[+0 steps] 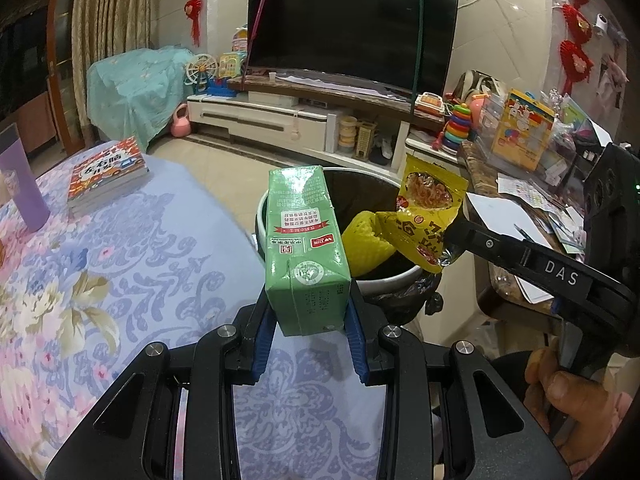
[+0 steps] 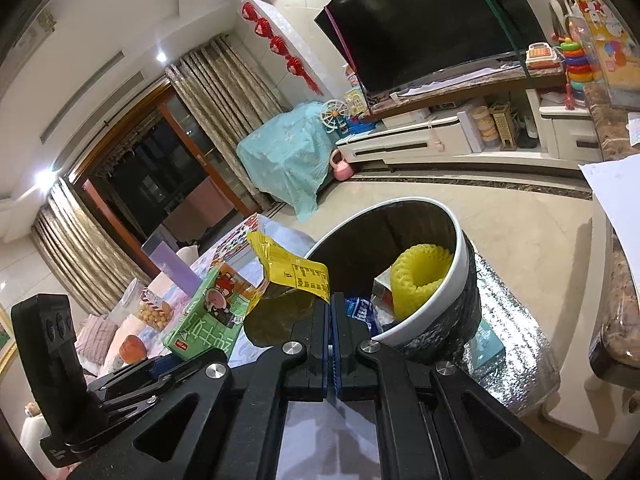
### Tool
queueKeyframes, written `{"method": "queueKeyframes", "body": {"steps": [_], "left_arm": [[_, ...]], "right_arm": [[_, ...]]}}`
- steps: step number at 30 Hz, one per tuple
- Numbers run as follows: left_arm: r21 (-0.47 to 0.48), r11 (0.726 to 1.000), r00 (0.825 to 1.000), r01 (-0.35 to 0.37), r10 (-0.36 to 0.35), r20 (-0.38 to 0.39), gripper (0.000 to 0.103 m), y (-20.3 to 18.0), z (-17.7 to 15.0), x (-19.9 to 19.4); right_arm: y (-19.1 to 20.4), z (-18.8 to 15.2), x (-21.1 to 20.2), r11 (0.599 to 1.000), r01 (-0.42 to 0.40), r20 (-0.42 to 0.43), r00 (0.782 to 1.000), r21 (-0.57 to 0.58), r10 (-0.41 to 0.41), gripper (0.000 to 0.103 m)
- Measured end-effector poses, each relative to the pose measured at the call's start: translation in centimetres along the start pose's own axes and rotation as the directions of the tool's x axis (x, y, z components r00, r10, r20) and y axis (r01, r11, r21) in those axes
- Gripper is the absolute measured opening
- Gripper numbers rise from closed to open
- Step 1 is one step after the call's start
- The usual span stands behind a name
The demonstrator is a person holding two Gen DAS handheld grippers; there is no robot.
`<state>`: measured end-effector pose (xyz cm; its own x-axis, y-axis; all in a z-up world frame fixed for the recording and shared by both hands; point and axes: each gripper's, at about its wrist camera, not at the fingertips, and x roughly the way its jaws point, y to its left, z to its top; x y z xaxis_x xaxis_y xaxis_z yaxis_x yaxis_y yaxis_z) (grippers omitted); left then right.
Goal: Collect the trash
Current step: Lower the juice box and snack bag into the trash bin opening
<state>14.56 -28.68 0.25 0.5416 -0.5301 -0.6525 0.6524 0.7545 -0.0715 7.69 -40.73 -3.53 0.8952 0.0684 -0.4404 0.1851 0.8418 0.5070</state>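
Note:
My left gripper is shut on a green drink carton and holds it upright over the table edge, just before the trash bin. The carton also shows in the right wrist view. My right gripper is shut on a yellow snack wrapper at the bin's rim. In the left wrist view the wrapper hangs over the bin from the right gripper. A yellow foam net lies inside the bin.
A floral tablecloth covers the table, with a book stack and a purple cup on it. A cluttered side table stands right of the bin. A TV on its stand is behind.

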Motion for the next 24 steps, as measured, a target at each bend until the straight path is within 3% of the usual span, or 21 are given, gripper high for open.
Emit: {"method": "queueKeyframes", "body": {"steps": [24], "left_arm": [[0.052, 0.999, 1.000, -0.001, 0.001, 0.004, 0.031, -1.2, 2.2, 1.7]], "right_arm": [[-0.2, 1.5, 0.3, 0.999, 0.040, 0.004, 0.999, -0.025, -0.040, 0.002]]}}
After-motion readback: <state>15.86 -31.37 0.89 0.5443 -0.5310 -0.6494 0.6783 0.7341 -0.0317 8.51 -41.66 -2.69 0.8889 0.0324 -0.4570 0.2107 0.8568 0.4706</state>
